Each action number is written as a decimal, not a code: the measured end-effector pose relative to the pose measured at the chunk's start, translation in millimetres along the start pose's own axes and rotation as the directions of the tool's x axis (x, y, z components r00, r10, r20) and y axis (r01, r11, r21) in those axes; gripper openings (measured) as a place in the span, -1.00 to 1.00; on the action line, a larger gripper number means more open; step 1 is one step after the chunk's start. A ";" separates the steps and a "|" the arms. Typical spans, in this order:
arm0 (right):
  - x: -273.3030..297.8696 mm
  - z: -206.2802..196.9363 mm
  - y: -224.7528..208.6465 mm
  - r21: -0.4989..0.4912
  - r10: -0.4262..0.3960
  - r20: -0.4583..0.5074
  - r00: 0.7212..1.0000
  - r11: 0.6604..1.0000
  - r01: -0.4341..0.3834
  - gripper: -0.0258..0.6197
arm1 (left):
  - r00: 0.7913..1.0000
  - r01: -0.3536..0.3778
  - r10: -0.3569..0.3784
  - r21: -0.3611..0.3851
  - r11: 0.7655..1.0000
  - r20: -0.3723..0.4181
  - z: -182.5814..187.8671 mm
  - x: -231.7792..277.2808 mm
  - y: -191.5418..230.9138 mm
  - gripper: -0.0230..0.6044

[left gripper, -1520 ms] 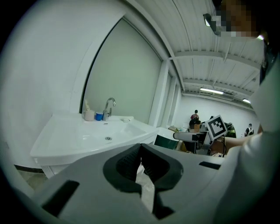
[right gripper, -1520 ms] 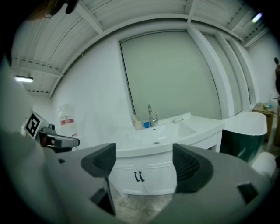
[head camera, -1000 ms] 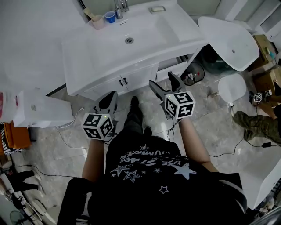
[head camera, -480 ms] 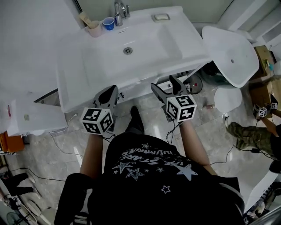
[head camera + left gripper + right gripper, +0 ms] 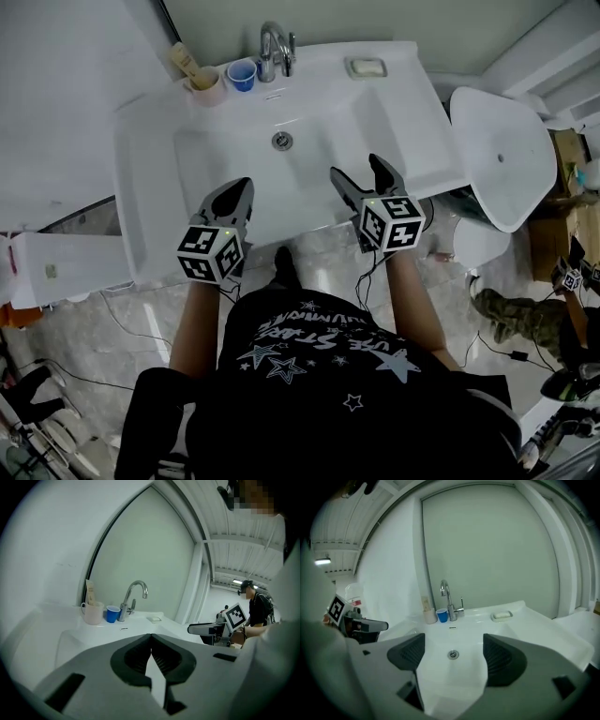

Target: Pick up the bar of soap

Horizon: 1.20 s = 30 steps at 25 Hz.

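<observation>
A pale bar of soap (image 5: 366, 67) lies in a small dish at the back right corner of the white sink (image 5: 319, 122), right of the tap (image 5: 275, 45). The right gripper view shows the soap (image 5: 501, 615) far ahead and a little right of the jaws. My right gripper (image 5: 364, 175) hangs open over the basin's front right part with nothing in it. Over the basin's front left, my left gripper (image 5: 231, 199) is shut and holds nothing. The soap (image 5: 153, 618) appears small and distant in the left gripper view.
A beige mug (image 5: 208, 86) with brushes and a blue cup (image 5: 242, 74) stand left of the tap. The drain (image 5: 281, 141) is in the basin's middle. A white toilet (image 5: 504, 141) stands to the right. Another person (image 5: 255, 611) with a gripper is beyond the sink's right side.
Both grippers have come forward from over the floor in front of the cabinet to over the basin's front part. The left stays shut, the right open.
</observation>
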State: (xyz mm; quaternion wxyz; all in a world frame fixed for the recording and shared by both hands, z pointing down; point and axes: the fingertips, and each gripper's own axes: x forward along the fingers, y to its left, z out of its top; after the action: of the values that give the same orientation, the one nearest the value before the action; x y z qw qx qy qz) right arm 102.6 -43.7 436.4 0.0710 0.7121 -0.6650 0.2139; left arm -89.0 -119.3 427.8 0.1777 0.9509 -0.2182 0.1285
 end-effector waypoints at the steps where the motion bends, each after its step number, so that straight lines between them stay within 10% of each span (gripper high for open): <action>1: 12.0 4.9 -5.6 -0.006 -0.007 -0.006 1.000 1.000 0.007 0.28 | 1.000 -0.004 0.004 -0.006 1.000 0.001 3.2 7.5 9.3 -0.90; 14: 93.8 66.4 -107.0 -0.275 -0.054 -0.115 0.992 0.961 0.021 0.13 | 0.998 -0.068 0.068 -0.046 0.997 0.011 28.7 66.9 53.7 -0.90; 30: 204.2 95.7 -244.0 -0.589 0.069 -0.398 0.915 0.746 -0.312 -0.17 | 0.949 -0.308 0.313 -0.099 0.946 0.035 56.9 140.2 25.4 -0.90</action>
State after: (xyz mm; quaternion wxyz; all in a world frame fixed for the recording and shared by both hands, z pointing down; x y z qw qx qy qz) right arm 366.1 -242.0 476.6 0.4042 0.5217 -0.7441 0.1036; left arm 31.0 -214.9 428.7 0.1932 0.8984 -0.3755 0.1206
